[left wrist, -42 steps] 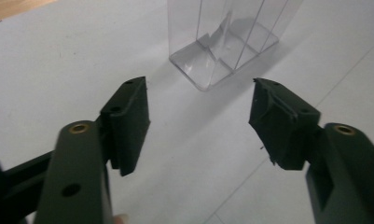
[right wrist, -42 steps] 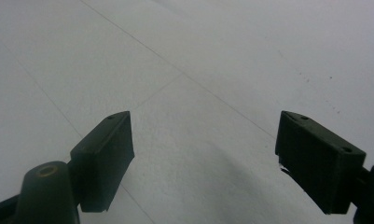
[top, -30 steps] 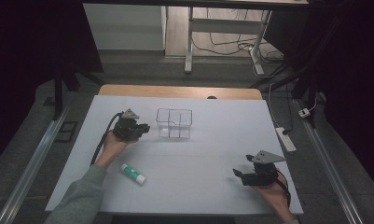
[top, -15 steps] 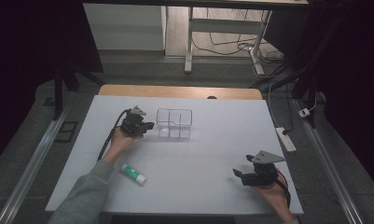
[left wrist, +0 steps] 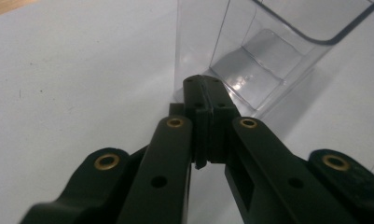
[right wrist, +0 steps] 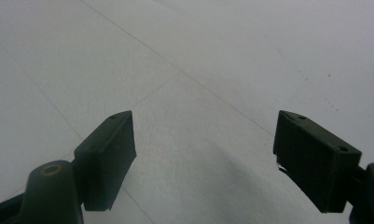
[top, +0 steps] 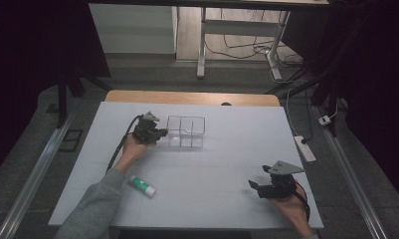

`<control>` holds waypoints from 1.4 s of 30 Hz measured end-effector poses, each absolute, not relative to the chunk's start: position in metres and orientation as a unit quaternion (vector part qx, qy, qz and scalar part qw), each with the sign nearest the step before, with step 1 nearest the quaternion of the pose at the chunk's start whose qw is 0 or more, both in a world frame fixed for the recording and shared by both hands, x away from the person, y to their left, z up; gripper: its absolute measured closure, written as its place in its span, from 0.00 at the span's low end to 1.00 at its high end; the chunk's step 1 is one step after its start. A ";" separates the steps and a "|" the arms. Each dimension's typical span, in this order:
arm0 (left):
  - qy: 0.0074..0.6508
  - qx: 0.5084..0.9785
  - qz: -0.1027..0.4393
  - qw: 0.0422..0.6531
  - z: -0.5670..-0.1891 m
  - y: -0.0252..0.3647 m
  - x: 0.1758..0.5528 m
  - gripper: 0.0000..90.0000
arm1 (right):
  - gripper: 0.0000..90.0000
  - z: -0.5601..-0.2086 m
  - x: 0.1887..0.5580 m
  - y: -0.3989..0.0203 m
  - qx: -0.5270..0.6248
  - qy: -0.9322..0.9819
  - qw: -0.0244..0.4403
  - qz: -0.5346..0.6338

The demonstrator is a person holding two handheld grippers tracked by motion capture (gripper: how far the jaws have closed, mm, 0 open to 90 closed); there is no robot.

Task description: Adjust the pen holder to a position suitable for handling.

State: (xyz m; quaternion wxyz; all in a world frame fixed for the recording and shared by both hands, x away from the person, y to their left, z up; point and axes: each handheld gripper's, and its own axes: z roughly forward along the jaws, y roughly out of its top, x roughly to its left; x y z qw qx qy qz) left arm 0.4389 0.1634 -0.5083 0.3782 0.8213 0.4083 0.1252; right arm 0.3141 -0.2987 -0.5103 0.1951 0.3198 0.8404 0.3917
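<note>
Starting closest to the person: the right tongs (top: 257, 188) sit low at the near right of the counter (top: 227, 164), jaws spread wide with nothing between them. In the right gripper view there's just bare white surface ahead, so that hand looks parked.

A bit further in on the left, a small white tube with a green cap (top: 142, 185) lies flat on the counter, just beside the person's left sleeve (top: 95, 209). Nothing is touching it.

Further out, the left tongs (top: 162, 133) are up against the left side of the clear plastic organizer box (top: 186, 132), which stands upright near the middle of the far half of the counter. In the left gripper view the pads are pressed together with no gap, right at the box's near corner (left wrist: 212, 60). I can't tell if a thin wall is pinched between them or they're just shut and nudging it.

My read: early days. The box looks empty, the tube isn't in it, and the box is only now being handled.
</note>
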 end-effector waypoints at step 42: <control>0.371 0.837 0.113 0.386 -0.509 0.114 0.450 0.98 | 0.23 -0.512 0.312 -0.300 0.325 0.842 0.193 0.384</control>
